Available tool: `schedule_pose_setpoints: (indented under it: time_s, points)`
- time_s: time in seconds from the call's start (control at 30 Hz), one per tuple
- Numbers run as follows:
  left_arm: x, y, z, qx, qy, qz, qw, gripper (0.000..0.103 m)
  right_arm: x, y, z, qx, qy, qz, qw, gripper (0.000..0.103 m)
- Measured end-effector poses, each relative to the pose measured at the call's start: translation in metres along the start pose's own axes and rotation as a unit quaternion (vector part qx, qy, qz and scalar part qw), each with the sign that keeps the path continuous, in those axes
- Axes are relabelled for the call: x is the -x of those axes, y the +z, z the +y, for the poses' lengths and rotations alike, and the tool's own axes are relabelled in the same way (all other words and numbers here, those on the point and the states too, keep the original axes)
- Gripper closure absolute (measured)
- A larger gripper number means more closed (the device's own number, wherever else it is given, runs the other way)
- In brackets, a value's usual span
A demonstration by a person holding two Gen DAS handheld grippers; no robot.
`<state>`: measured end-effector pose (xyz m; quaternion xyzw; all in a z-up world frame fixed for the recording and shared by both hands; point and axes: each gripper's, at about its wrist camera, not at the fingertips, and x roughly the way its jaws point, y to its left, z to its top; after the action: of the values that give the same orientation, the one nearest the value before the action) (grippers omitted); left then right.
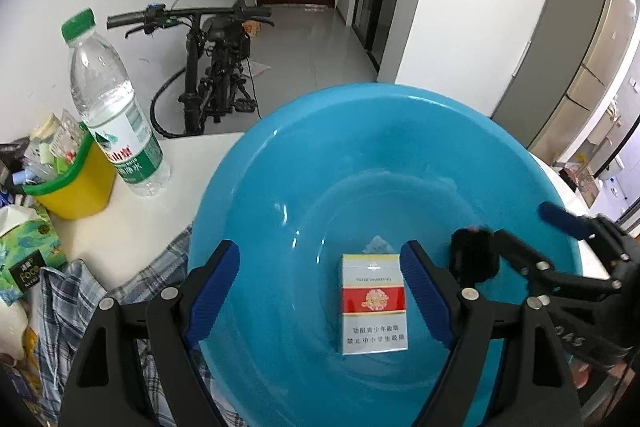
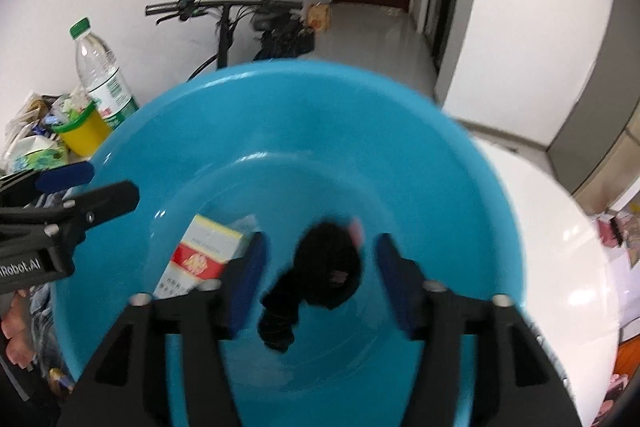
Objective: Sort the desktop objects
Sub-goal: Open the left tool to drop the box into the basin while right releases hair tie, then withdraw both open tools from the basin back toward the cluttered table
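Observation:
A large blue basin (image 1: pixel 360 147) stands on the white table; it also shows in the right wrist view (image 2: pixel 280 107). A cigarette pack (image 1: pixel 373 303) lies flat on its bottom, between the tips of my open left gripper (image 1: pixel 320 291), untouched. A black fabric item (image 2: pixel 316 275) lies in the basin between the open fingers of my right gripper (image 2: pixel 320 267), which do not clamp it. The pack (image 2: pixel 200 255) sits just left of it. In the left wrist view the black item (image 1: pixel 474 255) and the right gripper (image 1: pixel 560 227) are at the right.
A water bottle (image 1: pixel 112 107) with a green cap and a yellow bin (image 1: pixel 76 183) full of rubbish stand left of the basin. A tissue pack (image 1: pixel 28 247) and plaid cloth (image 1: pixel 72 307) lie at the left. A scooter (image 1: pixel 212 67) stands on the floor behind.

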<state>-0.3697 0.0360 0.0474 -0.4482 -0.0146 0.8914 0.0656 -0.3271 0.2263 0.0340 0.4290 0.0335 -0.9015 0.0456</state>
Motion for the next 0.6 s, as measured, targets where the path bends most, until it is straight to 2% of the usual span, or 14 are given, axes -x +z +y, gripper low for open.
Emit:
schedule_pose_setpoints:
  time_s: [0.13, 0.23, 0.3, 0.43, 0.47, 0.6]
  points:
    - [0.015, 0.001, 0.0, 0.005, -0.011, -0.034, 0.9993, 0.018, 0.014, 0.004, -0.007, -0.016, -0.001, -0.027, 1.0, 0.027]
    - [0.034, 0.003, -0.001, 0.007, -0.01, -0.082, 0.9966, 0.018, 0.024, 0.005, -0.014, -0.035, 0.001, -0.052, 0.998, 0.019]
    - [0.054, 0.001, 0.001, 0.022, 0.002, -0.134, 0.9907, 0.018, 0.034, 0.006, -0.018, -0.047, -0.001, -0.075, 0.996, 0.018]
    - [0.097, -0.005, 0.007, 0.037, -0.01, -0.236, 0.9709, 0.0, 0.059, 0.008, -0.026, -0.068, -0.014, -0.124, 0.99, 0.004]
    - [0.106, -0.006, 0.008, 0.035, -0.012, -0.258, 0.9653, 0.0, 0.066, 0.008, -0.03, -0.073, -0.018, -0.135, 0.988, 0.001]
    - [0.133, -0.012, 0.0, -0.001, 0.008, -0.311, 0.9504, 0.0, 0.098, 0.006, -0.035, -0.088, -0.015, -0.191, 0.978, 0.0]
